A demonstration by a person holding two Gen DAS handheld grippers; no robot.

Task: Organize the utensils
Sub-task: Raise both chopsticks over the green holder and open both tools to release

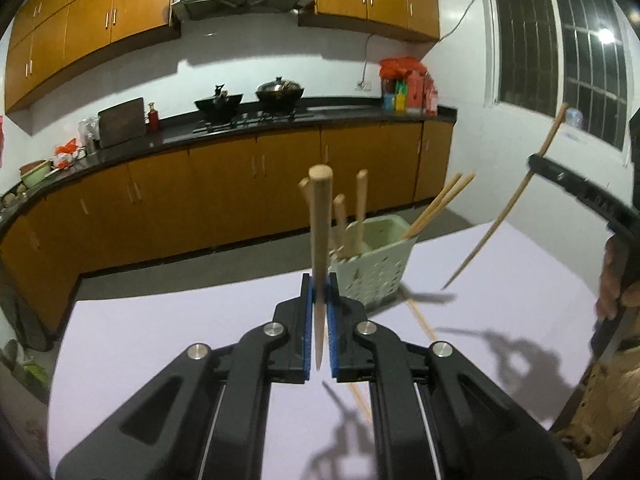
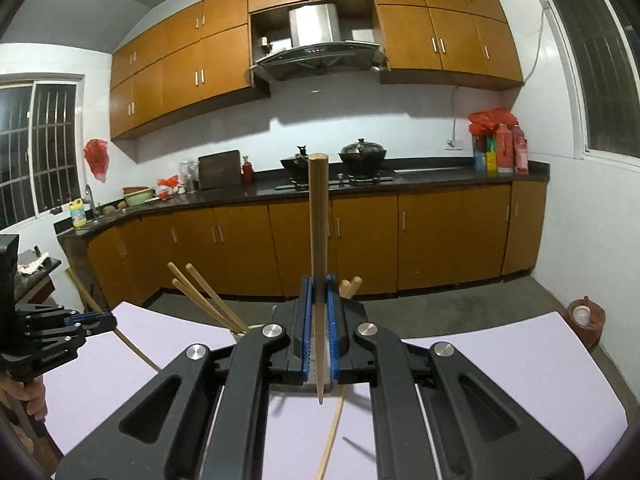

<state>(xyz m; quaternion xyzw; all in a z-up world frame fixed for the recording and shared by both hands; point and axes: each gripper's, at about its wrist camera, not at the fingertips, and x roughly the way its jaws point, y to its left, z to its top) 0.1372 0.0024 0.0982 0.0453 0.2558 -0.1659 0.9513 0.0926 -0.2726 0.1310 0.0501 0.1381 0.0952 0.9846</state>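
Wooden chopsticks [image 1: 320, 248] upright, others leaning in pale basket [image 1: 374, 268]

From my remote seat I find no text I can actually read in either wrist view. The bottles [image 2: 505, 148] at the right end of the counter carry labels, but they are too small and blurred to make out. The same goes for the yellow bottle [image 2: 77, 213] by the sink at the left of the right wrist view. The range hood [image 2: 316, 51] shows a few control marks, illegible from here.
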